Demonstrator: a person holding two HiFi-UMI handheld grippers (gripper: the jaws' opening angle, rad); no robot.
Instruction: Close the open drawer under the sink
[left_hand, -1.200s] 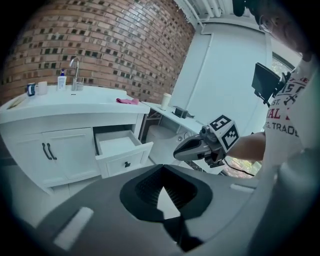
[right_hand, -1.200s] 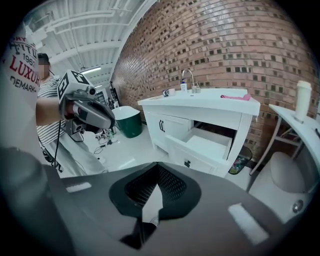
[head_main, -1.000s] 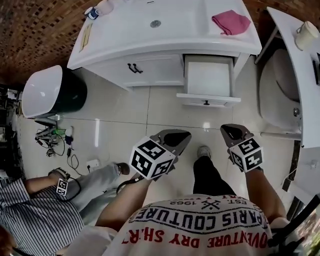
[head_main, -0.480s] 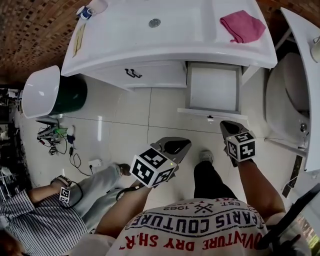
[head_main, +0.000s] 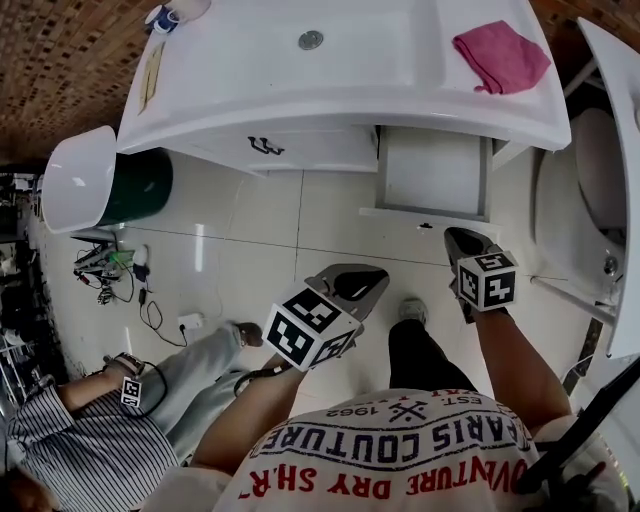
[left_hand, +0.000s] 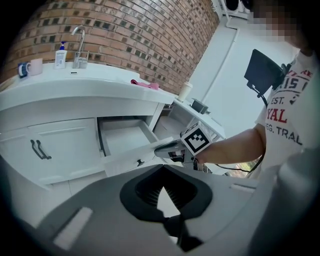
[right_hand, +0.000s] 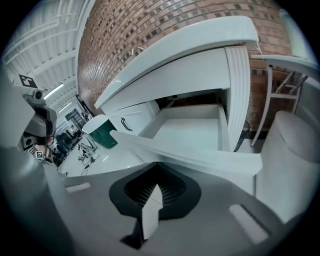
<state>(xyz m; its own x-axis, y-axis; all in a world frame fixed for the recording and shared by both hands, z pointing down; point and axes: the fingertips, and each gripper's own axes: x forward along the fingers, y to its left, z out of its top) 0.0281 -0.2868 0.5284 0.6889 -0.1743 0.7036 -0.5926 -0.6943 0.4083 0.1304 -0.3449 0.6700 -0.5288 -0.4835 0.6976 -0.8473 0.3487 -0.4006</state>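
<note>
The white drawer under the sink stands pulled out, empty inside. Its front panel carries a small dark knob. My right gripper is shut on nothing, its tip right at the front panel; actual contact is unclear. In the right gripper view the panel's top edge lies just past the jaw tips, with the drawer's inside beyond. My left gripper hangs shut and empty over the floor, short of the vanity. The left gripper view shows the drawer and the right gripper at its front.
A pink cloth lies on the counter's right end. The cabinet door with black handles is left of the drawer. A green bin with a white lid stands at the left, a white fixture at the right. A seated person and cables occupy the lower left floor.
My right gripper has moved forward up to the drawer's front panel, and my head has come closer to the vanity. The left gripper has barely shifted. The drawer stays open.
</note>
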